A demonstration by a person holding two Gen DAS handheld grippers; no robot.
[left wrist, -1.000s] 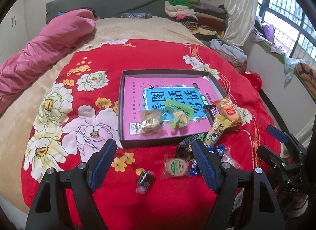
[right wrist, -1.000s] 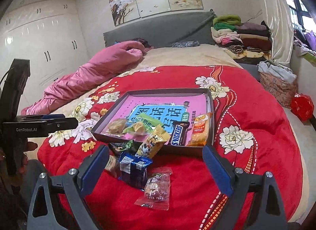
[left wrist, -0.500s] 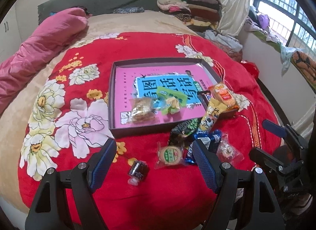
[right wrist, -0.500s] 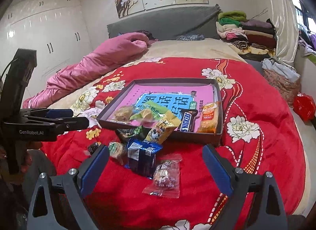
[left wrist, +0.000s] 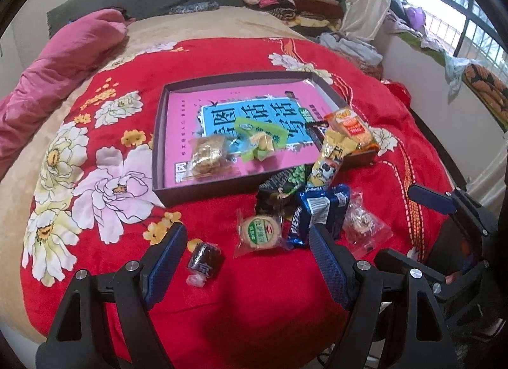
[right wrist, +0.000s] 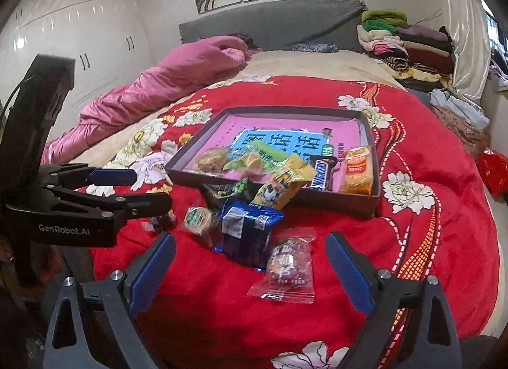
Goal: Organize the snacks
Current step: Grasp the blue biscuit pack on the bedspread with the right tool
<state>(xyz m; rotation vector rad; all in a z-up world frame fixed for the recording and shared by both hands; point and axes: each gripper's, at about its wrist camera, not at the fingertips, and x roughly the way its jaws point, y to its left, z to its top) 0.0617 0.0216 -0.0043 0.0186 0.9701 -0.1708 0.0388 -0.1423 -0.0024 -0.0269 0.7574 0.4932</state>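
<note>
Snacks lie scattered on the red floral blanket (left wrist: pixel 254 289) before a dark tray (left wrist: pixel 158 134) lined pink: a round green-labelled biscuit (left wrist: pixel 259 231), a blue packet (right wrist: pixel 247 232), a clear-wrapped sweet (right wrist: pixel 287 266). Left gripper (left wrist: pixel 246 261) and right gripper (right wrist: pixel 250 261) hover, jaws wide apart, holding nothing.

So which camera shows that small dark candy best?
The left wrist view: the dark candy lies whole on the blanket just ahead of the open left gripper. In the right wrist view only a sliver shows, mostly hidden behind the left gripper's finger.
</note>
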